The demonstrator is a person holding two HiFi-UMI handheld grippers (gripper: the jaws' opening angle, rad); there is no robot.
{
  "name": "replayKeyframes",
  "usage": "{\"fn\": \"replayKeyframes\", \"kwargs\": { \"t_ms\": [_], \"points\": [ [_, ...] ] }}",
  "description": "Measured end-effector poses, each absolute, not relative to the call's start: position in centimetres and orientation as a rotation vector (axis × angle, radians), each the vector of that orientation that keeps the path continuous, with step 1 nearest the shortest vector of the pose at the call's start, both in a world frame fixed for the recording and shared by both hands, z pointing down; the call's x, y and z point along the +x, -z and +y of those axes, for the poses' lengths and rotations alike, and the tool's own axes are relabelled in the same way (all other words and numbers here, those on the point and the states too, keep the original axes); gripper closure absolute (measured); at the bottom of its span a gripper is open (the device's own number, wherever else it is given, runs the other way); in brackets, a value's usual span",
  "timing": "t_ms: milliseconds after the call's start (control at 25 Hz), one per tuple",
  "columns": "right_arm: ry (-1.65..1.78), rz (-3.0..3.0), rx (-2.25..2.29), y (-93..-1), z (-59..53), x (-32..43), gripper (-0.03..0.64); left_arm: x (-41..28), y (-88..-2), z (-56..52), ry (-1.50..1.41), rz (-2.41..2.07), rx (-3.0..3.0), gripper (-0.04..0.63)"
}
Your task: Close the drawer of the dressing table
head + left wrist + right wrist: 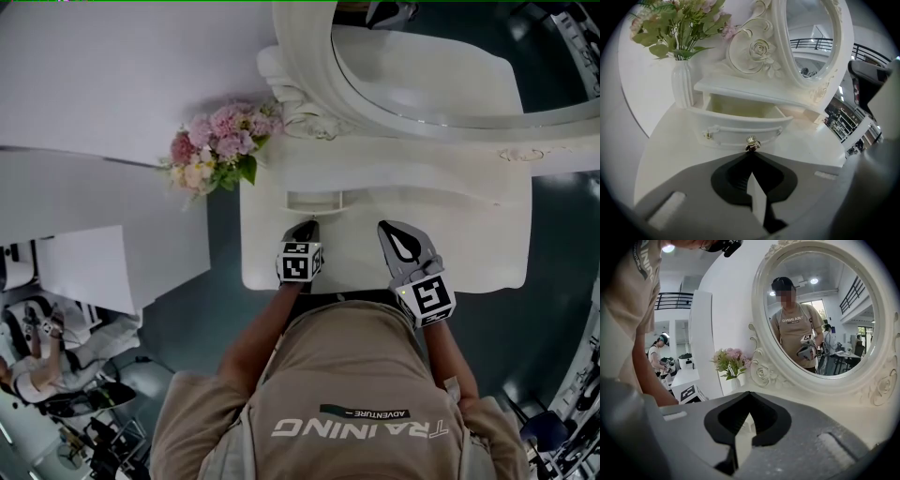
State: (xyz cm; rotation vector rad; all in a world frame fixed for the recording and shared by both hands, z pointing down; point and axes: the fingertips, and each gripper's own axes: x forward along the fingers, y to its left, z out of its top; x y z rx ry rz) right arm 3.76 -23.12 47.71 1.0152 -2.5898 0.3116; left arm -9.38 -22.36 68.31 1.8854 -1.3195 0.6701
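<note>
Both sets of jaws closed and empty, left gripper (751,158) at the small drawer (736,130) knob (752,143), right gripper (748,395) idle; we'd push its light, rigid front squarely

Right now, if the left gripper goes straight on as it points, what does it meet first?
The small gold knob on the open drawer, just ahead of the left gripper, whose jaws are together. Whether they already touch it is unclear.
</note>
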Motion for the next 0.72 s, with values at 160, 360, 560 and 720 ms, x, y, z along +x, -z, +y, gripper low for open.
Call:
{"fn": "replayKeyframes", "kwargs": {
  "t_ms": [160, 360, 560, 720],
  "points": [
    [-0.333, -2.586, 1.021, -48.2, -23.0, 3.9, 0.615, -9.4, -68.3, -23.0, -0.680, -1.315, 1.896, 0.578],
    [-0.352, -2.575, 1.036, -48.5, -22.9, 4.4, 0.615, -9.4, -68.2, -24.4, -0.660, -1.328, 1.892, 0.578],
    [-0.361, -2.565, 1.052, -48.6, -22.7, 4.9, 0.614, -9.5, -68.2, -25.4, -0.658, -1.332, 1.893, 0.578],
    [-0.383, -2.547, 1.059, -49.2, -22.6, 5.5, 0.615, -9.7, -68.1, -26.1, -0.647, -1.342, 1.883, 0.578]
  ]
}}
